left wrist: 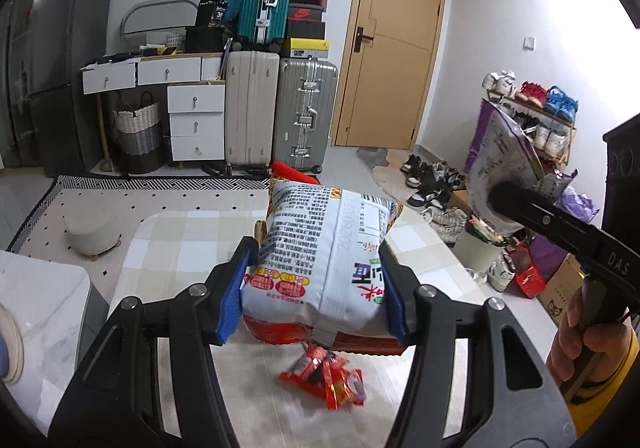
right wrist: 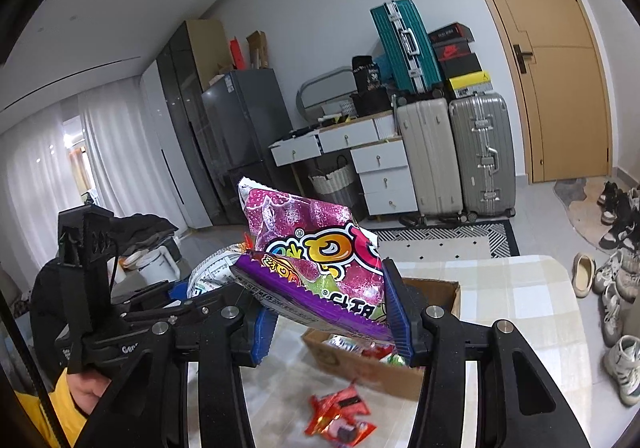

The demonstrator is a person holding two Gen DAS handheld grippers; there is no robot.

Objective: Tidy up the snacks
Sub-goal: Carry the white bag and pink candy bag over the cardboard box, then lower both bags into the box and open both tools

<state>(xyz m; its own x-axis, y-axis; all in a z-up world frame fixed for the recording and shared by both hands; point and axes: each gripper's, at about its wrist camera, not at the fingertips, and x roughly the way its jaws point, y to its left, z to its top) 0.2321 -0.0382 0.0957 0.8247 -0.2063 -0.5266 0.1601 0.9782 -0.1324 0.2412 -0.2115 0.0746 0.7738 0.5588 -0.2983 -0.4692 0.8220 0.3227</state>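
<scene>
My left gripper (left wrist: 316, 288) is shut on a large white and red snack bag (left wrist: 324, 248), held above the table, its blue pads pressing both sides. My right gripper (right wrist: 332, 312) is shut on a purple candy bag (right wrist: 316, 260), held up over an open cardboard box (right wrist: 384, 360) with snacks inside. The right gripper (left wrist: 496, 204) and its purple bag (left wrist: 504, 156) also show at the right of the left wrist view. The left gripper's bag (right wrist: 216, 268) shows at the left of the right wrist view. Small red snack packets (left wrist: 328, 380) lie on the table; they also show in the right wrist view (right wrist: 340, 416).
The table (left wrist: 180, 248) has a pale checked cloth. Behind stand suitcases (left wrist: 280, 108), a white drawer unit (left wrist: 196, 120), a fridge (left wrist: 60, 68) and a door (left wrist: 392, 40). Shoes and a shoe rack (left wrist: 536, 116) crowd the right floor. A small stool (left wrist: 92, 232) stands left.
</scene>
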